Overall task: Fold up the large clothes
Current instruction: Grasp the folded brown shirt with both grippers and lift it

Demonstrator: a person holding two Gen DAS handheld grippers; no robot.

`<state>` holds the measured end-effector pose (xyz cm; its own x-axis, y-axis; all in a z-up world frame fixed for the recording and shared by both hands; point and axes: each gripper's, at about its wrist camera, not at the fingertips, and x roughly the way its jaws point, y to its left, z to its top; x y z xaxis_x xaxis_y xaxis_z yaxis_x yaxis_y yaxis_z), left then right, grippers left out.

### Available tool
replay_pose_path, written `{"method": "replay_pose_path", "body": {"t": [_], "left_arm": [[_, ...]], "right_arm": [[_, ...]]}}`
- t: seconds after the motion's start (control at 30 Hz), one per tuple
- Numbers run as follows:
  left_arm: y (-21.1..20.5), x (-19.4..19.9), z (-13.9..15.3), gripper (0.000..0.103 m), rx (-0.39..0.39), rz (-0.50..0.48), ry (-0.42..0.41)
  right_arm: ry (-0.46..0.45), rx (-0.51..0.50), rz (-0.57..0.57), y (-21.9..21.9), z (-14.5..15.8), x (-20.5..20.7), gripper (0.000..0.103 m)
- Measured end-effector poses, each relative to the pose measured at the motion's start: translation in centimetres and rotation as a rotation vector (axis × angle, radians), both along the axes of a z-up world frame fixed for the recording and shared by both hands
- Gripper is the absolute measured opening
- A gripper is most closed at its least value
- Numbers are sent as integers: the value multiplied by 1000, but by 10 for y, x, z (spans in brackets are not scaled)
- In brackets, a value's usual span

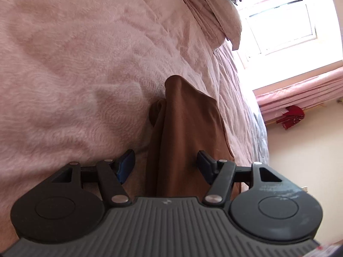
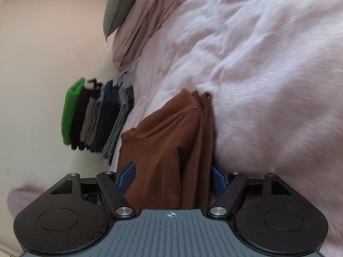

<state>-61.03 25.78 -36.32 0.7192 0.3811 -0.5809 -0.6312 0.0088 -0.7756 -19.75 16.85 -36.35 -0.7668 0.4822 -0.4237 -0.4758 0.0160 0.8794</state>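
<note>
Two sets of jaws stand open around one brown garment (image 1: pixel 184 128) on the bed (image 1: pixel 75 64).

Both the left gripper (image 1: pixel 166 165) and right gripper (image 2: pixel 173 176) straddle the folded cloth without pressing it; its long axis runs straight ahead from each, toward the pillows (image 2: pixel 137 32). A stack of folded clothes (image 2: pixel 98 113) lies just beside it.

Each gripper (image 1: pixel 166 167) (image 2: pixel 172 176) has black linkage arms, silver screws, blue pads and a ribbed grey body.
</note>
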Motion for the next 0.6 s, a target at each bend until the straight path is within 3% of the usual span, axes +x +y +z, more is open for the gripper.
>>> {"method": "replay_pose_path", "body": {"t": [0.03,0.07,0.17,0.27,0.37,0.6], "left_arm": [[4,2,-3,57,2,-6,-14],[7,3,-6,50,2,-11,-21],[18,7,-15,16,-12,-14,-62],[18,10,-1,8,32,-10,-45],[16,8,33,7,70,8,-37],[42,-49,179,7,249,127,-26]], "right_arm": [[-6,7,22,6,-1,-3,63],[-17,10,43,13,-4,-8,42],[47,-34,36,22,-19,-10,21],[-1,-21,31,22,-3,-11,16],[-29,7,34,26,36,-17,15],[-68,202,150,98,186,-92,15]]}}
